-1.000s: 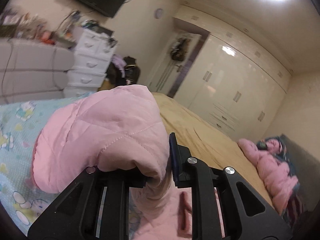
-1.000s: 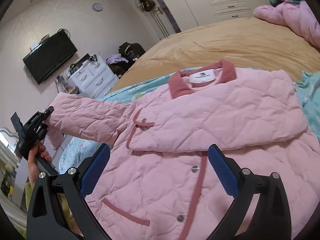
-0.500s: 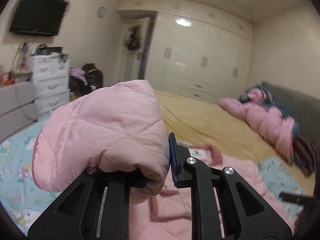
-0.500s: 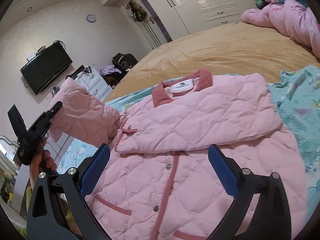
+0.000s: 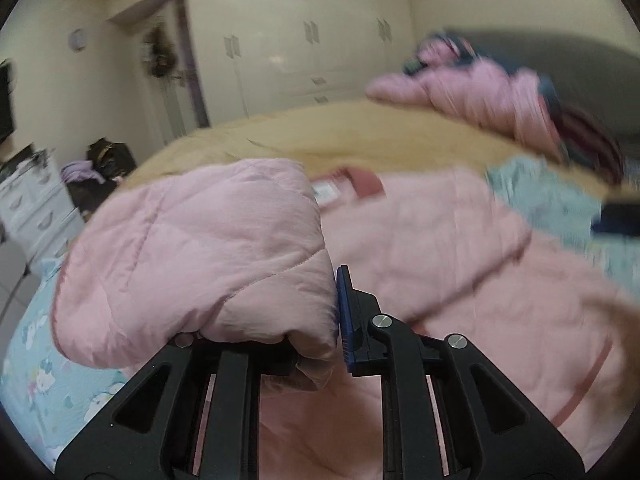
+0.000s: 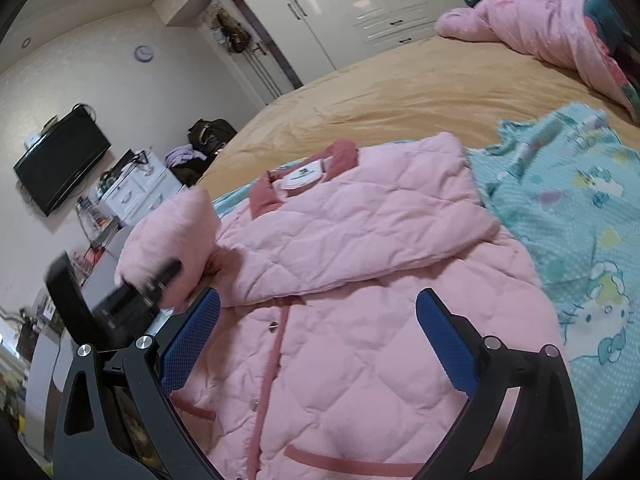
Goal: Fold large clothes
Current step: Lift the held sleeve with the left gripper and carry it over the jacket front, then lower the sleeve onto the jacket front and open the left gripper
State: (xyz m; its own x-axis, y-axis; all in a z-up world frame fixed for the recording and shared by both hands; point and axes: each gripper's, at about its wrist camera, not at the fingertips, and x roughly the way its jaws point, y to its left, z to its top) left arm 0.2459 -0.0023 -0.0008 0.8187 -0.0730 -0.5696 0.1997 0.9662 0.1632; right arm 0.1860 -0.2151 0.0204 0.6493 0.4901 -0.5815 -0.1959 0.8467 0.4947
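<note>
The left tongs [image 5: 320, 320] are clamped tight on the cuff end of a sleeve [image 5: 208, 252], holding it bunched above the front of the pink quilted jacket [image 6: 360, 320]. The right tongs [image 6: 316, 340] stand wide apart with nothing between them, hovering over the button placket.

The jacket lies face up on the bed [image 6: 400, 92], on a light blue cartoon-print sheet [image 6: 580, 240], collar [image 6: 304, 176] pointing toward the wardrobe [image 6: 360, 0]. The other sleeve [image 6: 380, 236] is already folded flat across the chest. I judge the fold about midway: one sleeve done, the second in the air and not yet laid down, and the body not yet doubled over.

The jacket looks puffy and soft, diamond-stitched, trimmed in a darker rose. A second pink bundle [image 6: 540, 20] sits well apart at the head of the bed.
</note>
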